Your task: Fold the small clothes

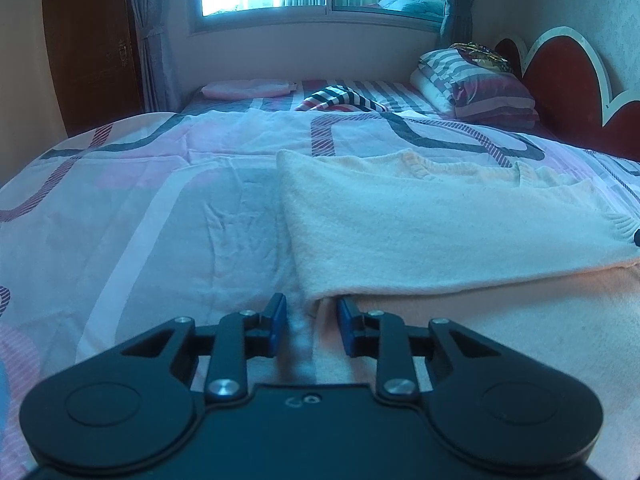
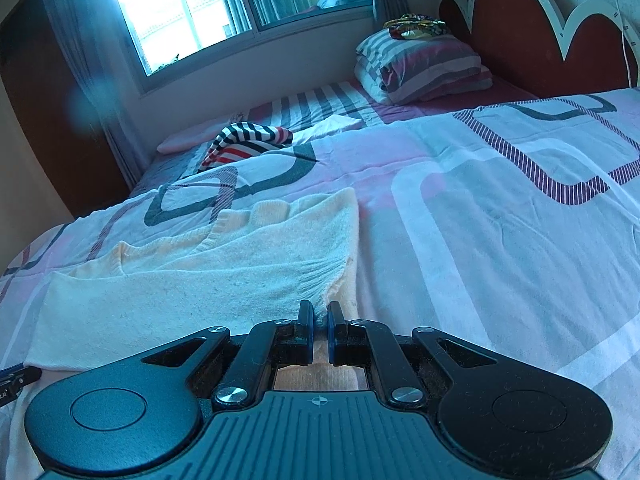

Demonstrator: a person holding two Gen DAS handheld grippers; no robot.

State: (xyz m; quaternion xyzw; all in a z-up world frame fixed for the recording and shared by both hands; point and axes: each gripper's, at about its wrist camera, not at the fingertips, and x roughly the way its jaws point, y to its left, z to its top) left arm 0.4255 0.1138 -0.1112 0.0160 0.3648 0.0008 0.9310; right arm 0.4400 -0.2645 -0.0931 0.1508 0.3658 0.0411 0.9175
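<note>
on the bedspread [image 1: 160,208] the cream sweater [image 1: 440,232] lies half folded. right gripper [image 2: 319,312] is pinching its corner, left gripper [image 1: 311,306] sits spread, empty, just beside the folded edge.

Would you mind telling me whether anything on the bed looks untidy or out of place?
The striped garment lies crumpled near the window side of the bed, unfolded. The cream sweater is only part-folded, its far edge rumpled. Nothing looks spilled or damaged.
</note>
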